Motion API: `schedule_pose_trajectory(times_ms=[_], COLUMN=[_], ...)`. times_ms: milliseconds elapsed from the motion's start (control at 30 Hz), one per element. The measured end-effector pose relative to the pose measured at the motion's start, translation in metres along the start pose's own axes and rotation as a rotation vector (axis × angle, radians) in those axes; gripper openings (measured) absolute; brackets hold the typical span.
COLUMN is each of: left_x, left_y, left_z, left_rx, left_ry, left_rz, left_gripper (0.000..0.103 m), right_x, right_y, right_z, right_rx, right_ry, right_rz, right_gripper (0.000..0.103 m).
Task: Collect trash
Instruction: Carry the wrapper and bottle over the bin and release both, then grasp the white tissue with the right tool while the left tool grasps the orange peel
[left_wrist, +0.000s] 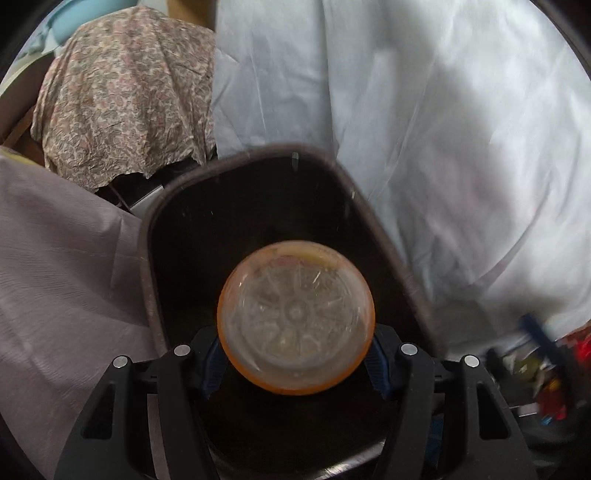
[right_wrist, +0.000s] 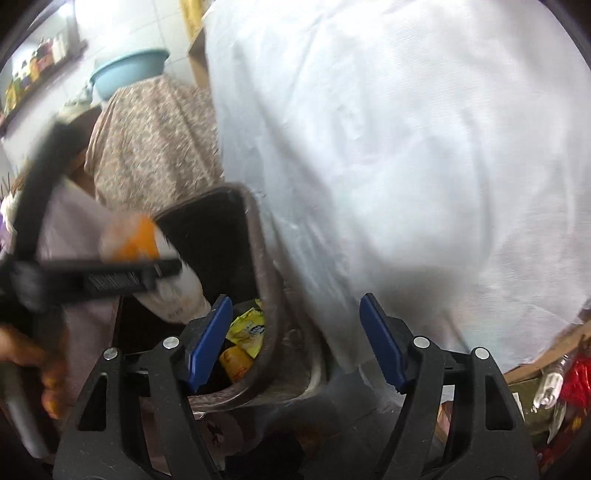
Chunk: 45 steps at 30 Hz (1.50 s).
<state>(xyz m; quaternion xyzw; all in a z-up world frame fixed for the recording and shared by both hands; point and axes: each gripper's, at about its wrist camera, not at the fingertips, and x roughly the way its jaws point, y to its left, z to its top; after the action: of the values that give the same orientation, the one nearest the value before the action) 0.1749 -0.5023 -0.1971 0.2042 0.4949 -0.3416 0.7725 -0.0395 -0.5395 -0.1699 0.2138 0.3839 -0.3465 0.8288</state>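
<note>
Evidently caught mid-drop. Clamped a plastic bottle between the blue pads of the left gripper, pressed on either side of the barrel near its base. Hung it directly over the dark mouth of the brown trash bin, presumably so that a simple release would send it inside without touching the rim.

Showed the moulded base, ringed by the orange label, square to the left wrist camera. Put the long axis along the line of the fingers, with the far end aimed away and down into the bin (neck and cap hidden behind the body, so no telling whether capped). Appeared slanted from the right wrist view, pale lower end already dipped below the rim and the orange-labelled part higher up, toward the left.

Kept the right gripper spread wide and holding nothing, blue pads well apart, poised just beside the bin's near corner; probably parked there to stay clear of the drop. Looked past it to a yellow wrapper and a small orange-yellow packet lying at the bottom, so judged the collecting partly done.

Stood the bin close against a white plastic sheet on one side, with a floral cloth draped behind. Left only the opening of the left fingers as the likely next step.
</note>
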Motion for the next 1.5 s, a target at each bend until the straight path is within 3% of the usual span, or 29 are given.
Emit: schedule_pose_trajectory(times_ms=[300,400,467,667,767,867,1000,1200,1333,1500], left_x=[0.032,0.025,0.019,-0.040,-0.085,-0.128,-0.178,-0.224,-0.247,-0.263], left_y=[-0.003,-0.005,-0.006,-0.007,0.000,0.013,0.033,0.096,0.143,0.195], left_z=[-0.010,-0.009,-0.007,0.001,0.001,-0.008,-0.036,-0.083,-0.116,-0.153], left_rx=[0.039,0.042,0.043,0.032,0.017,0.018,0.032,-0.086,-0.191,-0.269], left_ry=[0.108,0.117,0.103,-0.003,-0.060,-0.128,-0.212,-0.295,-0.349,-0.347], left_rz=[0.022,-0.008,-0.001,-0.013,-0.079,-0.138,-0.151,-0.055,0.049,0.188], left_gripper=[0.063,0.081,0.082,0.083,0.084,0.089,0.094,0.097,0.097,0.096], right_x=[-0.027,-0.035,-0.041,-0.065,-0.073,-0.079,-0.078,-0.082,-0.082,-0.082], right_y=[-0.007,-0.004,-0.003,-0.002,-0.001,0.006,0.031,0.082,0.115,0.152], right_z=[0.010,0.013,0.015,0.029,0.035,0.036,0.035,0.030,0.029,0.026], right_rx=[0.025,0.021,0.017,0.020,0.017,-0.003,-0.027,-0.105,-0.141,-0.194], right_ry=[-0.072,-0.087,-0.101,-0.182,-0.199,-0.195,-0.166,-0.136,-0.106,-0.071], right_rz=[0.001,0.006,0.004,-0.010,-0.020,0.038,0.127,0.237,0.304,0.361], right_gripper=[0.073,0.075,0.078,0.088,0.090,0.090,0.090,0.090,0.090,0.090])
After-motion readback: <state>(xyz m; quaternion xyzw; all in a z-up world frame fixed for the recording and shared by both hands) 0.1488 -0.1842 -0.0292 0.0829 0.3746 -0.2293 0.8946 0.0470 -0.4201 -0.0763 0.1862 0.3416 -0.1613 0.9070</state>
